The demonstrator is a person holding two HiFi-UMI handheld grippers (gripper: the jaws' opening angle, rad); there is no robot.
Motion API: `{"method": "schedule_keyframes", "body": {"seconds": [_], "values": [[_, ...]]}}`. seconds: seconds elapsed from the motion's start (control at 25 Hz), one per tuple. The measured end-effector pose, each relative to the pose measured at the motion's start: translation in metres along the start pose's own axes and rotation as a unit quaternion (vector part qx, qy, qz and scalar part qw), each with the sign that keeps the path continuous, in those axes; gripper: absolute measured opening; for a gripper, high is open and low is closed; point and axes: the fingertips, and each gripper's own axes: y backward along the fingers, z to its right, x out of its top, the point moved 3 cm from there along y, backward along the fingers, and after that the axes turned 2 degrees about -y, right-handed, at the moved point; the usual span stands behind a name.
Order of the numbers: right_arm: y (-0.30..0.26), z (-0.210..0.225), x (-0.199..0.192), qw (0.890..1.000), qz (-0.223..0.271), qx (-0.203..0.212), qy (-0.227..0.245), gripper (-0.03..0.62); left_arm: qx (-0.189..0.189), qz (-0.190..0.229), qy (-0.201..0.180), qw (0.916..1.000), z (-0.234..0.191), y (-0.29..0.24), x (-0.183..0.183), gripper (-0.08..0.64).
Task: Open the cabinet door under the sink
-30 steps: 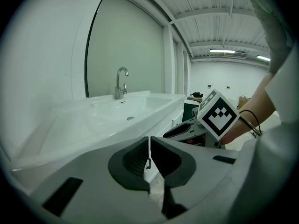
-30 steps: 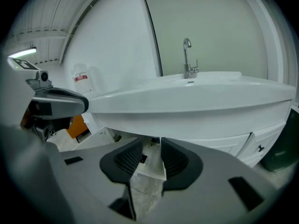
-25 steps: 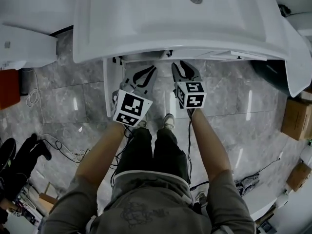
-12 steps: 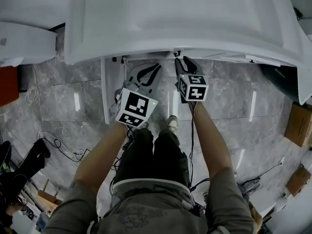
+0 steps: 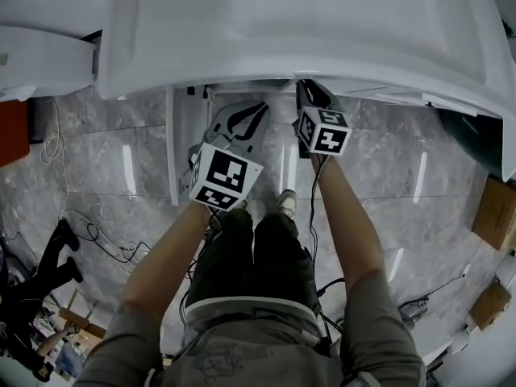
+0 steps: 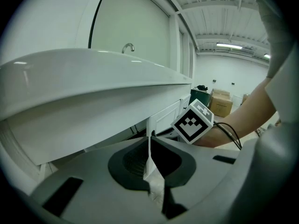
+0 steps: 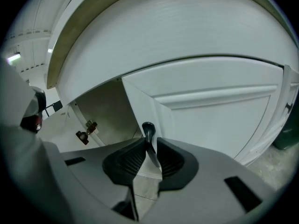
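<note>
My right gripper (image 7: 149, 146) grips the upright door handle (image 7: 148, 129). The cabinet (image 7: 105, 108) to its left holds a valve (image 7: 86, 130). My left gripper (image 6: 149, 143) is clenched, empty.

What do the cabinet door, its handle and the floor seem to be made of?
Cabinet door: probably painted wood or board, smooth matte white with a moulded panel frame.
Handle: likely metal, dark and slightly glossy, though coated plastic is possible.
Floor: polished grey stone or stone-look tile, veined, reflecting the lights.
</note>
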Motion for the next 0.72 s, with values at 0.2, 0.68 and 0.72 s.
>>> {"method": "schedule_keyframes", "body": {"seconds": [0.2,0.68,0.72], "values": [[0.006,-0.005,-0.001,0.999,0.002,-0.002,0.043,0.057,0.002,-0.006,0.000,1.0000,0.003,0.004,-0.003,0.028],[0.063,-0.012,-0.049,0.995,-0.024,0.026,0.095,0.052,-0.053,-0.010,-0.002,0.9985,0.053,0.010,0.012,0.028],[0.069,-0.010,-0.053,0.994,-0.024,0.029,0.099,0.053,-0.058,-0.017,-0.004,0.9982,0.061,0.009,0.011,0.028]]}}
